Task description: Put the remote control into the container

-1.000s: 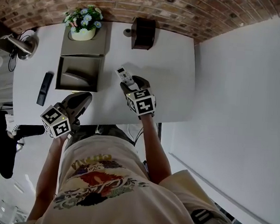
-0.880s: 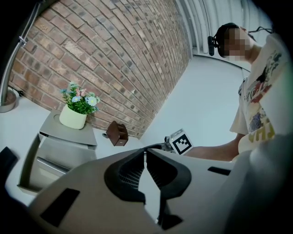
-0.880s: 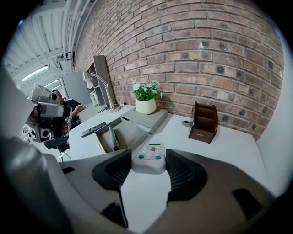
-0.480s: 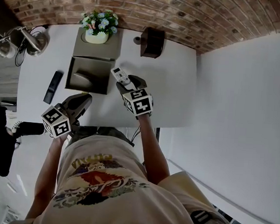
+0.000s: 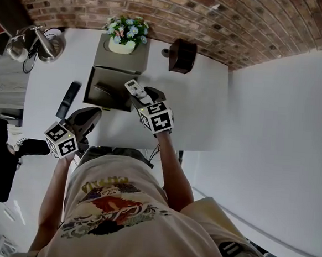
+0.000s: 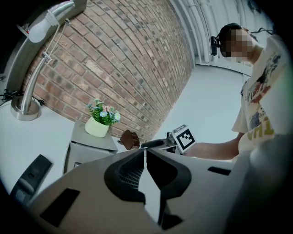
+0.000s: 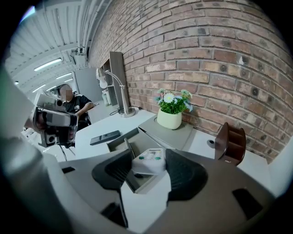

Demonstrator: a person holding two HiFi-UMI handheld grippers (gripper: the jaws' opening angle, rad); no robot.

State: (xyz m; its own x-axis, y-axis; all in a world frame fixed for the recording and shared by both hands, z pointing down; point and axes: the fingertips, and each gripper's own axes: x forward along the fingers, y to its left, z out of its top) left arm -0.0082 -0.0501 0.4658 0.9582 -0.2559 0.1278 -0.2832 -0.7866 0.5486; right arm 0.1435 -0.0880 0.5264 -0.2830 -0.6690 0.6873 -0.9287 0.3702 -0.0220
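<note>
While the right tool grasped the white green-buttoned remote control over the rim of the open grey container, the left tool was clenched empty near a black remote.

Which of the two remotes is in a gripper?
The white remote with green buttons, clamped in the jaws of the right gripper. The black remote lies untouched on the table, left of the container.

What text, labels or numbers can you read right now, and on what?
None readable.
Button labels on the white remote control: too small.
Anything on the black remote: too small.
Lettering on the shirt: blurred.
The marker cubes: square patterns, no words.
</note>
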